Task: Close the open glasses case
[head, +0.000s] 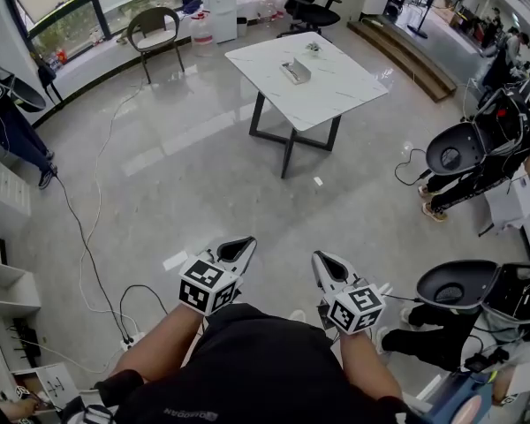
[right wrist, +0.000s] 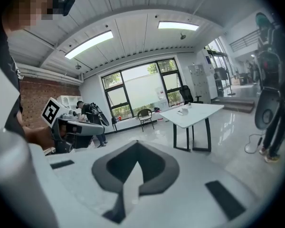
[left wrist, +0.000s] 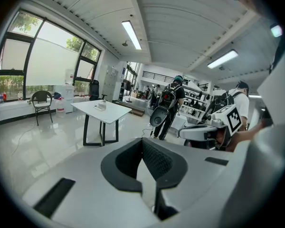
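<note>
The open glasses case (head: pixel 295 71) is a small pale box lying on the white marble-topped table (head: pixel 336 91), far across the floor from me. In the left gripper view the case (left wrist: pixel 100 106) is tiny on that table (left wrist: pixel 111 113); the right gripper view shows the case (right wrist: pixel 184 111) just as small. My left gripper (head: pixel 244 244) and right gripper (head: pixel 322 259) are held close to my body, over bare floor, several steps from the table. Both are shut with nothing between their jaws, as their own views confirm (left wrist: pixel 142 140) (right wrist: pixel 137 144).
A second small object (head: pixel 314 49) lies at the table's far end. A chair (head: pixel 156 29) stands by the window and an office chair (head: pixel 305 3) beyond the table. People with bulky gear (head: pixel 473 153) stand at the right. Cables (head: pixel 88 246) trail over the floor at left.
</note>
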`<state>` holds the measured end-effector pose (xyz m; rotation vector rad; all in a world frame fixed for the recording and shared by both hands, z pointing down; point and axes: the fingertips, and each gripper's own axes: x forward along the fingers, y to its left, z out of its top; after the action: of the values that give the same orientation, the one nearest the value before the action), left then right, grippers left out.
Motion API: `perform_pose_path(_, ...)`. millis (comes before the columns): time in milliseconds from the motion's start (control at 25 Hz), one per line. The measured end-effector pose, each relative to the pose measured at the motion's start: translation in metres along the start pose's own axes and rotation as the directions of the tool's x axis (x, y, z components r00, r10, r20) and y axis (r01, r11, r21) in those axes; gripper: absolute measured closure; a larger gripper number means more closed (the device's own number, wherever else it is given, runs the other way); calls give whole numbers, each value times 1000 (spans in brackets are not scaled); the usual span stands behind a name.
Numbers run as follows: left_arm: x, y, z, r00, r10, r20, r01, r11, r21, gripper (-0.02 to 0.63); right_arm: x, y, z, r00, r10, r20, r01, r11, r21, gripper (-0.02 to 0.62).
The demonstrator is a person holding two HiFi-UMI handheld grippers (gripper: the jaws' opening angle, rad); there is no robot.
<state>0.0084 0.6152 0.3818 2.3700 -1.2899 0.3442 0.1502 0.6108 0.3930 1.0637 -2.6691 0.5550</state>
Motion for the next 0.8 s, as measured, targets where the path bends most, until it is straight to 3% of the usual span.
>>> perform_pose_path(440,-25,40,-7,999,-47,-11,47,999,22,604,28,39,-2,999,-47,3,47,999,-3,594)
perform_pose_path(800,-19,51,-17,996,-83,-33,83,997,1,604,34,37,-4,996,-83,-25,83,996,10,594)
